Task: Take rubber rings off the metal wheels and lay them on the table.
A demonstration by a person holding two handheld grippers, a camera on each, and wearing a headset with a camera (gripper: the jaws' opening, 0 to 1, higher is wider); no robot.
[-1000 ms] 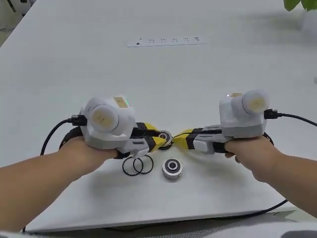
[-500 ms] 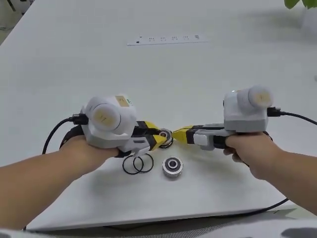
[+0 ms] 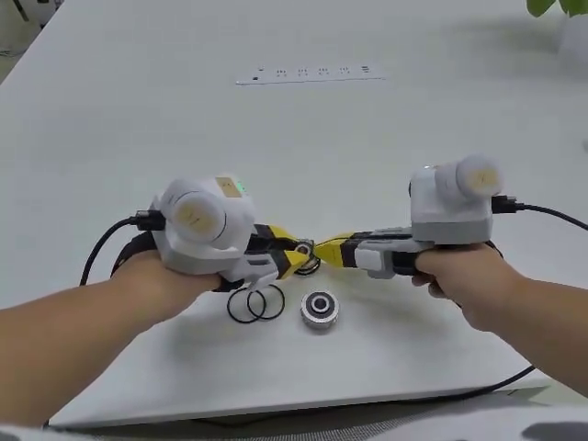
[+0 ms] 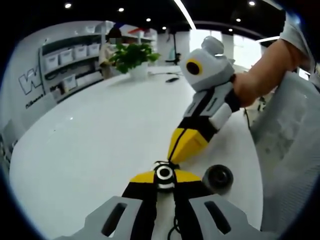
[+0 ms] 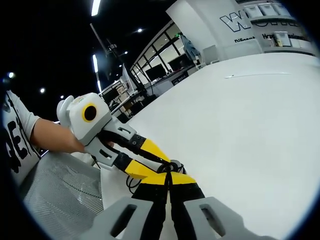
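1. Over the last second the right gripper [image 3: 323, 248] has edged inward. Its fingers, narrow and nearly together, now touch the metal wheel [image 3: 306, 254].
2. The left gripper [image 3: 297, 258] has stayed put, with the wheel clamped between its fingers.
3. A ring pull looks about to begin; I cannot tell whether rubber is pinched.
4. Just nearside of the fingers, two loose rings [image 3: 256, 304] and a second wheel [image 3: 319, 309] lie on the counter [image 3: 184, 119].

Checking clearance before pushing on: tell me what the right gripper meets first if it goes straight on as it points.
The metal wheel clamped in the left gripper. The right gripper points straight at it, tips seemingly at its rim, though contact is hard to judge.
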